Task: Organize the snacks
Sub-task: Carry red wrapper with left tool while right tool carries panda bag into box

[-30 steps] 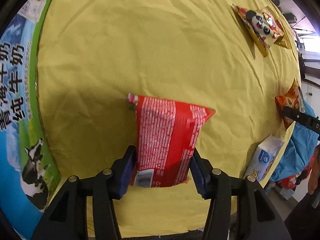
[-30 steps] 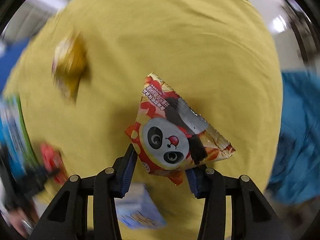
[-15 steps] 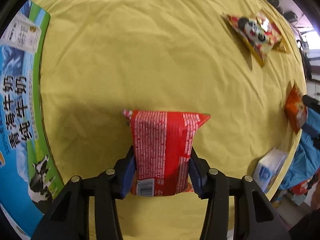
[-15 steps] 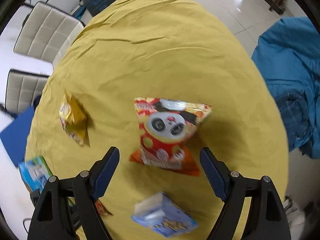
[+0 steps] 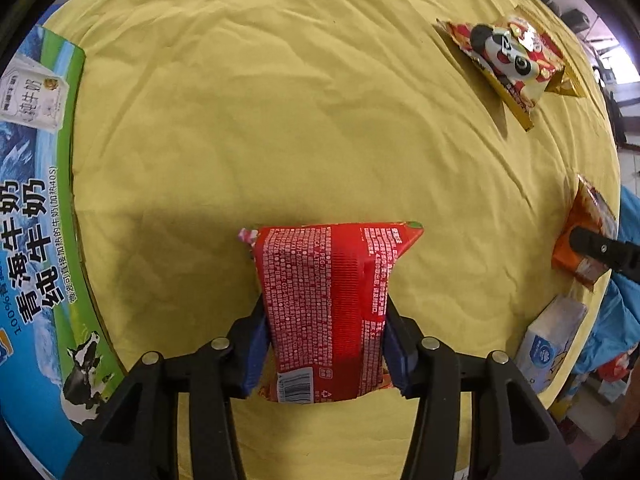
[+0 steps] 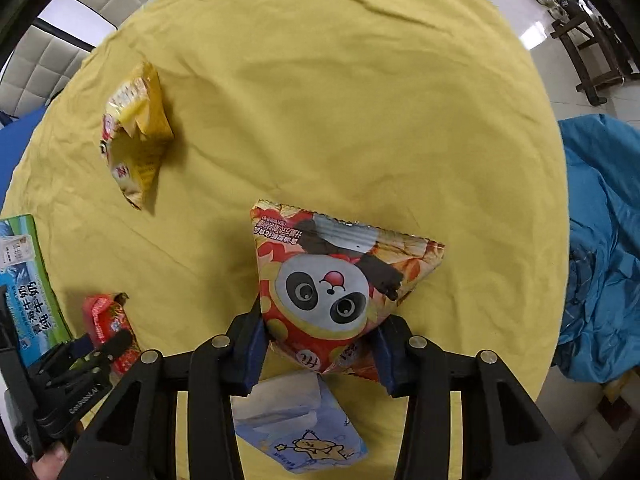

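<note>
The left gripper is clamped on the red snack packet, holding it over the yellow tablecloth beside the milk carton box. The right gripper is closed on the panda snack bag, above the tissue pack; farther left lies a yellow snack bag.

Bright, even indoor light on yellow tablecloth; soft shadows beneath snack bags, deeper one left of red packet. Glare on floor tiles, upper right. Sharp focus, no motion blur. Strong fisheye curvature; black vignette at corners.
</note>
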The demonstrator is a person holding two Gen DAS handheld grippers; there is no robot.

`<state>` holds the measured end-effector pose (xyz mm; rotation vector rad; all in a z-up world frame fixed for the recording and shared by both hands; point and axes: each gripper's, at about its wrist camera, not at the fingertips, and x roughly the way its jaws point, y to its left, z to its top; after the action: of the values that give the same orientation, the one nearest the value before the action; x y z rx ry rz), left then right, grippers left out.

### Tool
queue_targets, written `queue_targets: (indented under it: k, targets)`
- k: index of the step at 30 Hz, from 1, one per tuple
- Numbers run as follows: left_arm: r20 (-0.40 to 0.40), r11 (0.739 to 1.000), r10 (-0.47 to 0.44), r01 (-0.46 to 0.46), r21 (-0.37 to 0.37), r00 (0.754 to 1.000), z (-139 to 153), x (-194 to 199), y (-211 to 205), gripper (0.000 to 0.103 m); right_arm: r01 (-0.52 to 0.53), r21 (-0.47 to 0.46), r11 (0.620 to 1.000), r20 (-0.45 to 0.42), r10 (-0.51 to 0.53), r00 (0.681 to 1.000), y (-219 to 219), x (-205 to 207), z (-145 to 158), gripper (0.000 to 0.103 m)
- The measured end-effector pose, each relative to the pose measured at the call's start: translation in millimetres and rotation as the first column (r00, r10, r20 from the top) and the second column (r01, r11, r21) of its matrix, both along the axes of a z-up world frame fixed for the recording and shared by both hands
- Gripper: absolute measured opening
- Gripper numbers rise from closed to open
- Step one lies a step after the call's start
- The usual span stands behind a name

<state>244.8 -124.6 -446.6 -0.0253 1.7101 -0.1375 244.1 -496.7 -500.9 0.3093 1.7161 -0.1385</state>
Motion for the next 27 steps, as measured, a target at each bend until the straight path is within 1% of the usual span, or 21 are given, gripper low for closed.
queue_targets:
  k: [1, 2, 5, 6, 8, 9, 11, 13, 14, 16, 18, 21, 23, 27]
  targets:
    - [0.016, 1.000, 0.017, -0.017, -0.004, 1.000, 7.7, -20.6, -6.0, 0.048, 0.004, 0.002, 1.000, 0.001, -0.004, 1.000, 1.2, -0.2, -0.4, 0.047]
    - [0.035, 0.999, 0.032, -0.032, -0.007, 0.999, 21.1, -30.5, -7.1, 0.048, 0.007, 0.003, 1.000, 0.000, -0.007, 1.000, 2.6, -0.9, -0.1, 0.047]
    - [0.079, 0.999, 0.048, -0.047, -0.005, 0.996, 23.9, -41.9, -6.5, 0.048, 0.008, 0.002, 1.000, -0.001, -0.008, 1.000, 6.0, -3.6, 1.7, 0.047]
    - [0.088, 0.999, 0.047, -0.047, -0.004, 0.995, 23.9, -44.5, -7.9, 0.050, 0.007, 0.001, 1.000, -0.001, -0.007, 1.000, -0.8, -1.8, 0.1, 0.047]
    - [0.087, 0.999, 0.042, -0.041, -0.011, 0.995, 23.0, -52.3, -11.0, 0.054, 0.005, -0.002, 1.000, 0.003, -0.005, 1.000, 0.6, 3.2, -2.5, 0.047]
    - [0.085, 1.000, 0.024, -0.024, -0.003, 0.996, 22.8, -53.3, -13.5, 0.054, 0.004, -0.003, 1.000, 0.004, -0.004, 1.000, -9.2, 6.9, -1.8, 0.047]
    - [0.073, 1.000, 0.002, -0.002, -0.002, 0.997, 17.1, -56.8, -20.6, 0.057, 0.000, -0.009, 1.000, 0.006, 0.000, 1.000, -6.7, 7.9, -0.4, 0.047]
    - [0.069, 1.000, -0.004, 0.004, -0.002, 0.998, 15.0, -58.0, -25.9, 0.057, -0.001, -0.015, 1.000, 0.005, 0.001, 1.000, -6.4, 5.5, -4.2, 0.047]
    - [0.066, 1.000, -0.003, 0.003, -0.002, 0.998, 14.7, -59.2, -26.7, 0.056, -0.005, -0.019, 1.000, 0.001, 0.005, 1.000, -4.9, 4.8, -5.4, 0.048]
    - [0.071, 1.000, -0.007, 0.006, 0.023, 0.997, 17.0, -60.1, -28.8, 0.046, -0.002, -0.022, 1.000, -0.007, 0.002, 1.000, -3.2, 3.2, -9.6, 0.049]
    - [0.062, 1.000, -0.004, 0.004, 0.002, 0.998, 19.1, -56.0, -26.5, 0.044, 0.008, -0.027, 1.000, 0.003, -0.008, 1.000, -2.1, 2.2, -11.5, 0.049]
    - [0.075, 1.000, -0.012, 0.011, 0.013, 0.997, 23.6, -58.2, -23.7, 0.043, 0.009, -0.040, 0.999, 0.020, -0.008, 1.000, 0.8, -2.3, -12.6, 0.048]
    - [0.087, 1.000, -0.008, 0.006, 0.018, 0.996, 31.1, -61.9, -20.5, 0.043, 0.008, -0.046, 0.999, 0.034, -0.007, 0.999, 3.3, -6.5, -9.3, 0.047]
    - [0.133, 1.000, -0.006, 0.006, 0.001, 0.991, 52.4, -69.9, -17.2, 0.043, 0.013, -0.032, 0.999, 0.064, -0.011, 0.998, 9.2, -13.9, 4.2, 0.047]
